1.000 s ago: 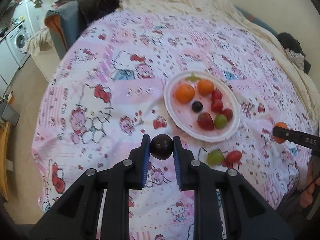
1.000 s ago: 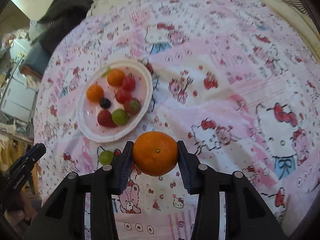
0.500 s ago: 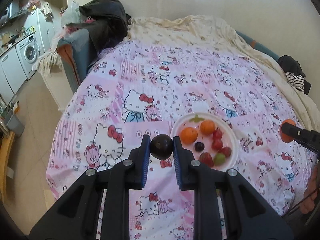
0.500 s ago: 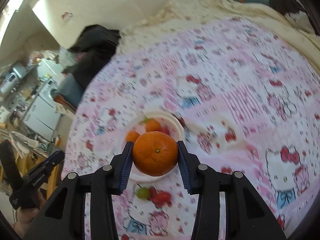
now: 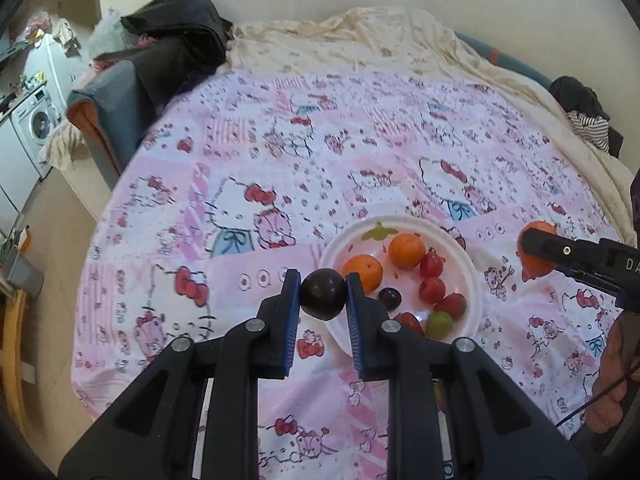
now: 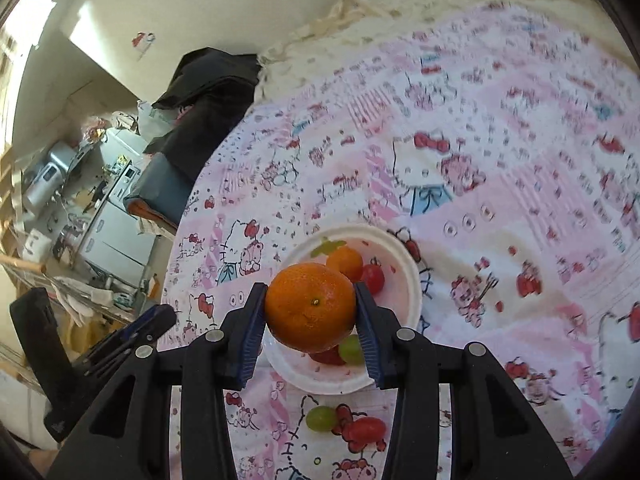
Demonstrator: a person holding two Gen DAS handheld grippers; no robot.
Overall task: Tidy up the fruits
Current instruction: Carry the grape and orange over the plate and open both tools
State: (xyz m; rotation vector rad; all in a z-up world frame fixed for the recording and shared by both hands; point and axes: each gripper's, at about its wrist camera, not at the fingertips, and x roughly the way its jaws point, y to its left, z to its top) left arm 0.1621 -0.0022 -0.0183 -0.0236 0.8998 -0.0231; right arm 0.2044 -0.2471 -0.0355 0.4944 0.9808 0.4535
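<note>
Your left gripper (image 5: 323, 295) is clamped on a dark plum (image 5: 323, 294), the fruit pinched between the two blue-padded fingers and held in the air over the pink cartoon-print bedspread (image 5: 280, 168), just at the left rim of the white plate (image 5: 468, 264). Your right gripper (image 6: 311, 307) is closed around a large orange (image 6: 311, 306), which hangs above the same plate and hides part of it from that camera. On the plate you already have two small oranges (image 5: 406, 249), a few red cherry tomatoes (image 5: 432, 290), a dark grape (image 5: 389, 297) and a green grape (image 5: 439, 324), all gathered toward its near side. Off the plate, on the bedspread just below its near edge, a second green grape (image 6: 321, 418) lies touching a red tomato (image 6: 365, 430). From the left camera your right gripper shows at the far right edge with the orange in it.
</note>
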